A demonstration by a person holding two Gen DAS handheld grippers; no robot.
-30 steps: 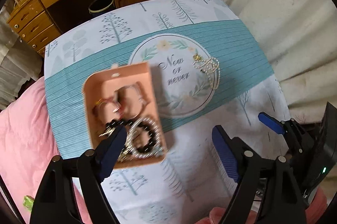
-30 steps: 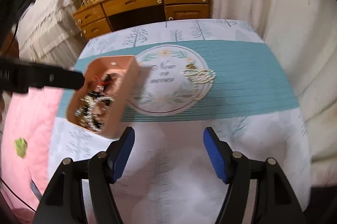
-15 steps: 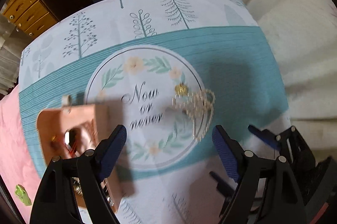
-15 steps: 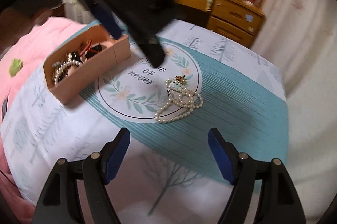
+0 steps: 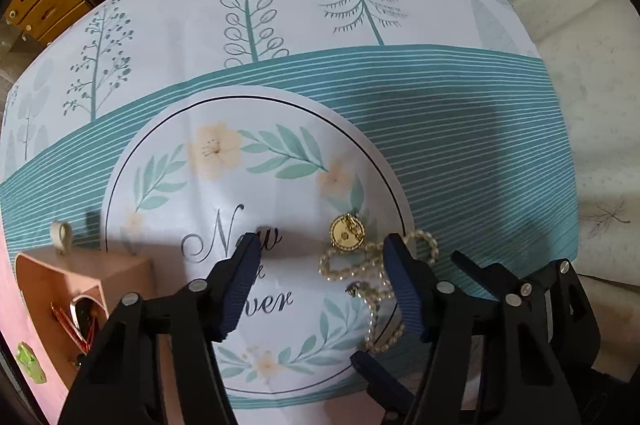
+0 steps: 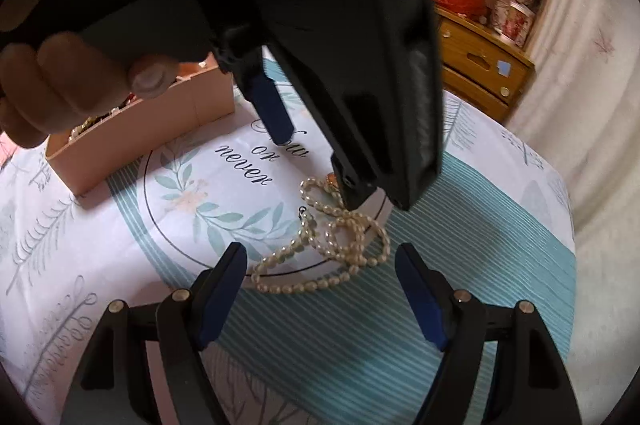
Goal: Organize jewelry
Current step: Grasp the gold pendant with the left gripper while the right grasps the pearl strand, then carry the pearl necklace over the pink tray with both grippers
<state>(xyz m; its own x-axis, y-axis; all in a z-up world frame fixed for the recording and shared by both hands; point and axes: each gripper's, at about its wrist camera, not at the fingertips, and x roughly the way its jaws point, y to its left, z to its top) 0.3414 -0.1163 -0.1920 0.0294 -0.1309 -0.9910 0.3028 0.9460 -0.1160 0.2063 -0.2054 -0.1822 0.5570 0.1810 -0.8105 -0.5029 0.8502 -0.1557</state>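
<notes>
One pearl necklace (image 6: 328,245); one pink box (image 6: 132,141)

Left gripper (image 5: 320,257) closing, pearl necklace (image 5: 372,265) beneath

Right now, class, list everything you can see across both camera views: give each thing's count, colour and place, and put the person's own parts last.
pearl necklace: one, cream with a gold round pendant, loose on the cloth's printed circle, beside the lettering.
jewellery box: one, pink, open-topped, on the cloth left of the circle, holding several pieces.
tablecloth: one, white and teal with trees.
wooden desk: one, brown, behind the table.
curtain: one, off-white, right of the desk.
hand: one, gripping the left tool.
left claw: one, black with blue pads, open, jaws have just been closing, over the necklace, nothing gripped.
right claw: one, same colours, open, before the necklace.
</notes>
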